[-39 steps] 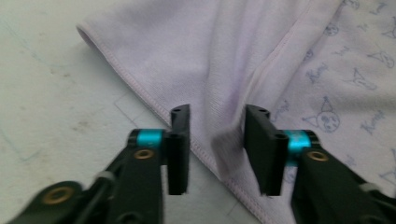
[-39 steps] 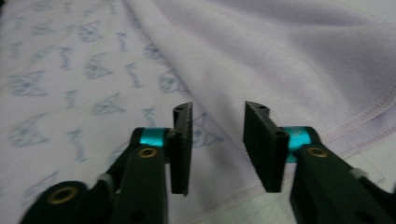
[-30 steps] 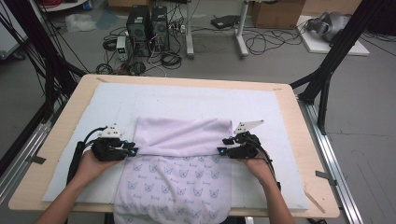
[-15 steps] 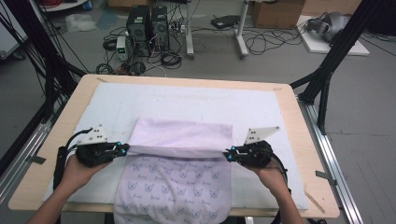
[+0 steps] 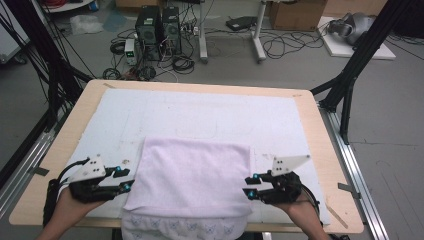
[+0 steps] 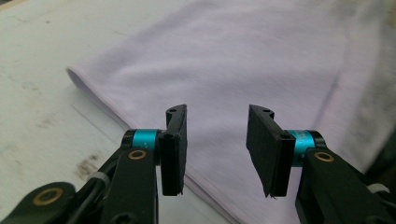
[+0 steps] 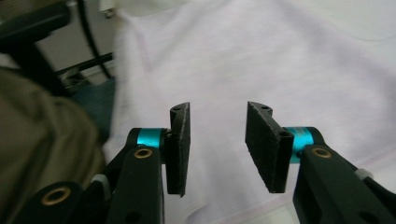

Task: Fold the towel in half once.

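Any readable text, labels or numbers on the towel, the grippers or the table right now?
None legible.
Towel: no words; the butterfly-like print on its hanging edge is a pattern, not text.
Left gripper and right gripper: no markings readable.
Computer towers on the floor: any labels too small to read.

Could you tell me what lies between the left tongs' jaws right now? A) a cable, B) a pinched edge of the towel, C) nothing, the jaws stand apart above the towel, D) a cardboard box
C: the left tongs stand open, their jaws having just been opening, with the lilac towel lying flat beyond them, unpinched.
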`<state>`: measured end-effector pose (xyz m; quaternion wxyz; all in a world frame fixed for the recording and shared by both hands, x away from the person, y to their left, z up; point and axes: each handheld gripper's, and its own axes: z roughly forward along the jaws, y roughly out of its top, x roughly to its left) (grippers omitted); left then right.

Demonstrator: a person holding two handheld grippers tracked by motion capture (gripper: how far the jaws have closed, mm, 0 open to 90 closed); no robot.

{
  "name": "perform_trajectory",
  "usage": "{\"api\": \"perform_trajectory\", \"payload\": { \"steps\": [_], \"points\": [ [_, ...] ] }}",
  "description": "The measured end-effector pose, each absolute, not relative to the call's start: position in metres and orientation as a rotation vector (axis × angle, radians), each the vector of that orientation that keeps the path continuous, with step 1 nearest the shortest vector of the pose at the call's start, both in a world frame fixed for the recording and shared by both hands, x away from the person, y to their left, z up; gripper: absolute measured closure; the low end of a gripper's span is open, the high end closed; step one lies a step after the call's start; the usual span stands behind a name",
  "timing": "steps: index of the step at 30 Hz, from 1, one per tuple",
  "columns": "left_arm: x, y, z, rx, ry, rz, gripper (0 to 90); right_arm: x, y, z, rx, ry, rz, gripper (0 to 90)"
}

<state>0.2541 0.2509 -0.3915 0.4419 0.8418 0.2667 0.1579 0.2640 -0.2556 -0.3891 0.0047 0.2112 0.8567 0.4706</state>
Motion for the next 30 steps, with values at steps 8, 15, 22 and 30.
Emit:
{"api": "perform_trajectory", "payload": {
  "steps": [8, 15, 22, 30],
  "points": [
    [0.333, 0.237, -0.407, 2.096, 0.828, 0.434, 52.3, 0.339, -0.251, -0.407, 0.848, 2.604, 1.305, 46.5],
    [0.378, 0.233, -0.431, 2.089, 0.963, 0.381, 47.7, 0.38, -0.259, -0.427, 0.964, 2.549, 1.25, 40.2],
    [0.394, 0.225, -0.444, 2.074, 1.046, 0.35, 46.1, 0.394, -0.264, -0.446, 1.064, 2.547, 1.267, 38.4],
    [0.392, 0.222, -0.44, 2.078, 0.984, 0.324, 83.1, 0.396, -0.253, -0.444, 0.931, 2.649, 1.241, 84.3]
  ]
}}
